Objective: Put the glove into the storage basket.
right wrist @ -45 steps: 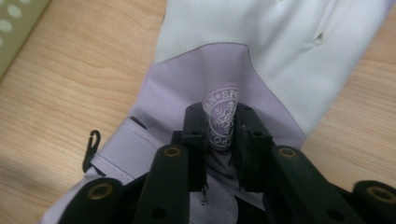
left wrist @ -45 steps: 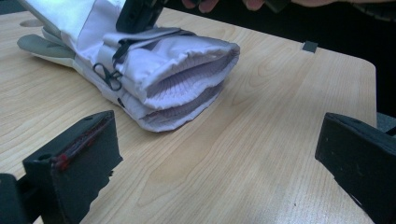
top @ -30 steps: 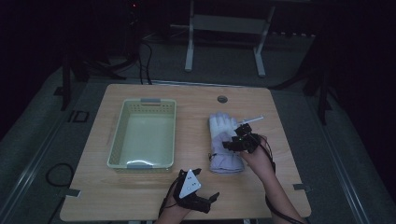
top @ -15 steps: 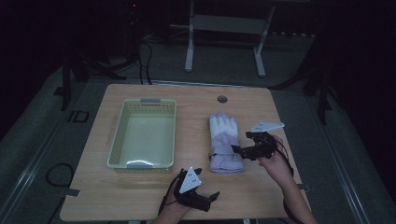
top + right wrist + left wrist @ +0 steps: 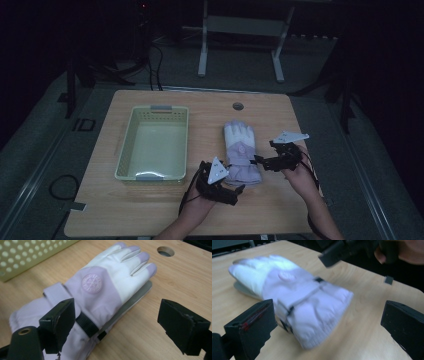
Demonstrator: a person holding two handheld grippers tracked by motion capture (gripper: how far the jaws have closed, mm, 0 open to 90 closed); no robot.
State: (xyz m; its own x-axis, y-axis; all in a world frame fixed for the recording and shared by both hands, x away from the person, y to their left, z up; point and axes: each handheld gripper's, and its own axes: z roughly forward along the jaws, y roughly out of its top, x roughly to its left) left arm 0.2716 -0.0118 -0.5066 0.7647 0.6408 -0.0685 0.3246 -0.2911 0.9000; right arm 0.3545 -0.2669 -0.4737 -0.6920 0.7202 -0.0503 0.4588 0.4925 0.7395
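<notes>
The wooden table [image 5: 150, 210] carries a pale green perforated basket [image 5: 153, 143] on its left half and a lilac and white winter glove [image 5: 241, 152] just right of centre, apart from the basket. The glove lies flat, fingers toward twelve o'clock and knitted cuff toward six; a grey second layer shows under its far edge in the right gripper view, so it may be a stacked pair.

The step in hand looks like picking the glove up, probably for the basket. To do it well, each gripper should come in low over the tabletop, straddle the thick cuff end rather than the thin fingertips, and close only once both pads bracket all the layers, so the lower layer is not left behind. Lifting from two points would keep it from drooping.

The left gripper [image 5: 235, 191] sits at the glove's seven o'clock, just beside the cuff [image 5: 317, 322], jaws spread wide with nothing between the pads. The right gripper [image 5: 258, 161] stands at the glove's three o'clock by the black wrist strap [image 5: 87, 326]; its jaws have just been opening and now stand wide, holding nothing, one pad hanging over the glove's wrist.
</notes>
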